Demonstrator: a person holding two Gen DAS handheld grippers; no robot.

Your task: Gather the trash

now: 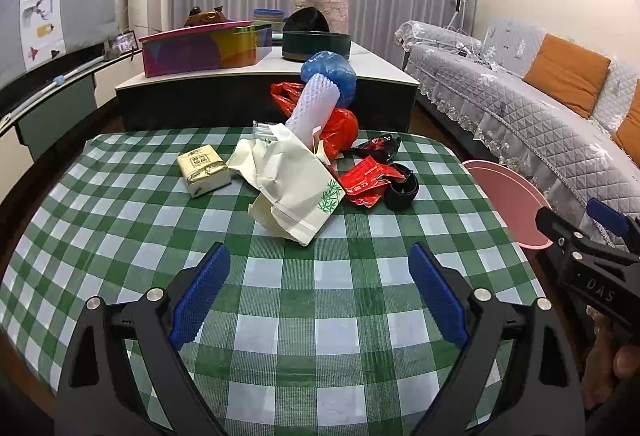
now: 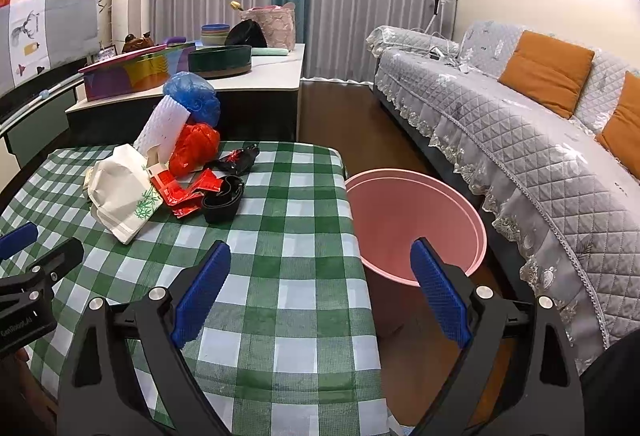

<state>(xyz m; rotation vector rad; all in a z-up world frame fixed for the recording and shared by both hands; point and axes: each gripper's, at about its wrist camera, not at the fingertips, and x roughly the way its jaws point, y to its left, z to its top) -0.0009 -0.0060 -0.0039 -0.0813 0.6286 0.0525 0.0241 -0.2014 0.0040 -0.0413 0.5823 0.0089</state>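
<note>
Left wrist view gives me the left gripper (image 1: 319,294) hanging over the near part of the green checked tablecloth (image 1: 280,324), its blue pads (image 1: 200,298) spread wide with nothing between them. I take the pink bin (image 2: 416,211) as my landmark: it stands on the floor just off the cloth's right edge, mouth up, and in the right wrist view I can see only bare pink wall inside it. The right gripper (image 2: 320,294) is likewise released and straddles that edge, one pad over the cloth and the other in front of the bin's rim. All the trash lies on the table, away from the bin on its left. Nearest the bin is a black band (image 1: 402,189), touching a red wrapper (image 1: 366,181); a crumpled black wrapper (image 1: 378,147) lies just behind those. Further from the bin is a crumpled white paper bag (image 1: 292,187) with a green bamboo print, and behind it a white foam net (image 1: 314,103) leans upright against an orange plastic bag (image 1: 338,129) and a blue plastic bag (image 1: 332,73). Farthest from the bin sits a yellow tissue pack (image 1: 204,171), just beside the paper bag. A grey quilted sofa (image 2: 520,123) runs along the bin's far side.
</note>
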